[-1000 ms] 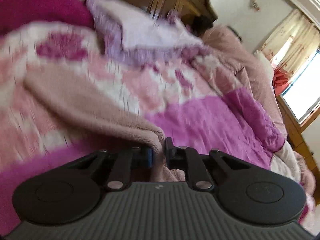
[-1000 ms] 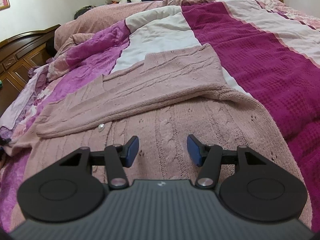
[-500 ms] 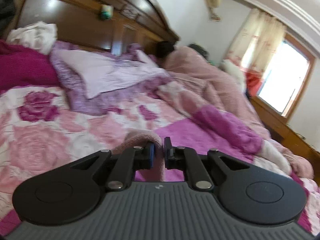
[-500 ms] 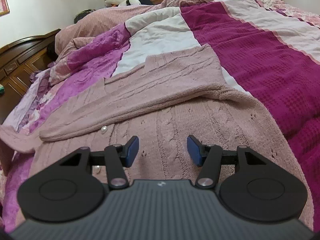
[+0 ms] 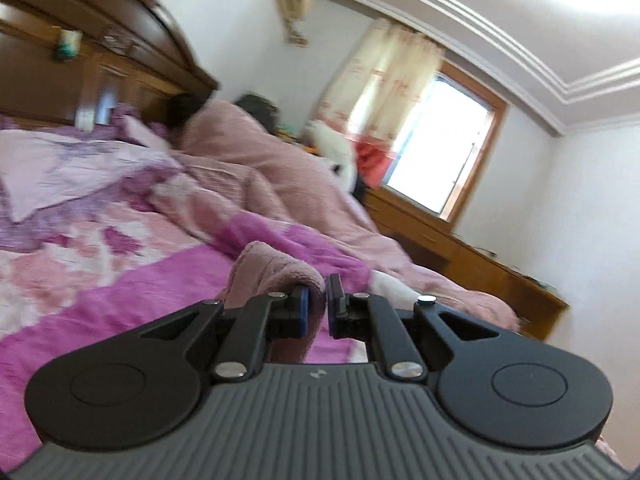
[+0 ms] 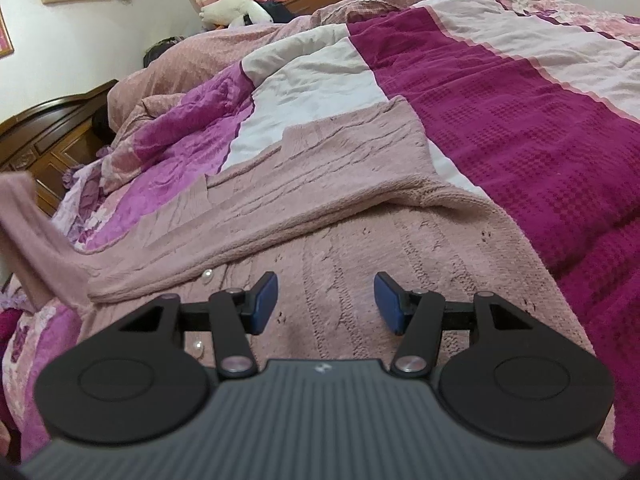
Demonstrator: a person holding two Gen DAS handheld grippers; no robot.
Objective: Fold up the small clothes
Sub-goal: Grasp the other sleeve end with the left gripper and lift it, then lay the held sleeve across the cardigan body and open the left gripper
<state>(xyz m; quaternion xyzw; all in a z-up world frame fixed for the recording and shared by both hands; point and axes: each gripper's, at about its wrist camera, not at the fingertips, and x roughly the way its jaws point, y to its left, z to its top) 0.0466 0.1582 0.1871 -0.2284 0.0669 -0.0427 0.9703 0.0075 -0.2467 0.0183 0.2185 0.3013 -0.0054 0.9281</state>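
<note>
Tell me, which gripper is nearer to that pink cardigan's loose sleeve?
Left. The left gripper is shut on the end of the sleeve, holding it up off the bed. The right gripper hovers open over the cardigan's body, away from that sleeve.

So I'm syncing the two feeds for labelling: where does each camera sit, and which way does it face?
Left wrist: on the left hand-held gripper, nearly level, facing the headboard and window; its jaws pinch a fold of the pink cardigan.
Right wrist: on the right hand-held gripper, tilted down over the cardigan on the bed; jaws open.
Shared: cardigan, headboard, window, white plush toy.
</note>
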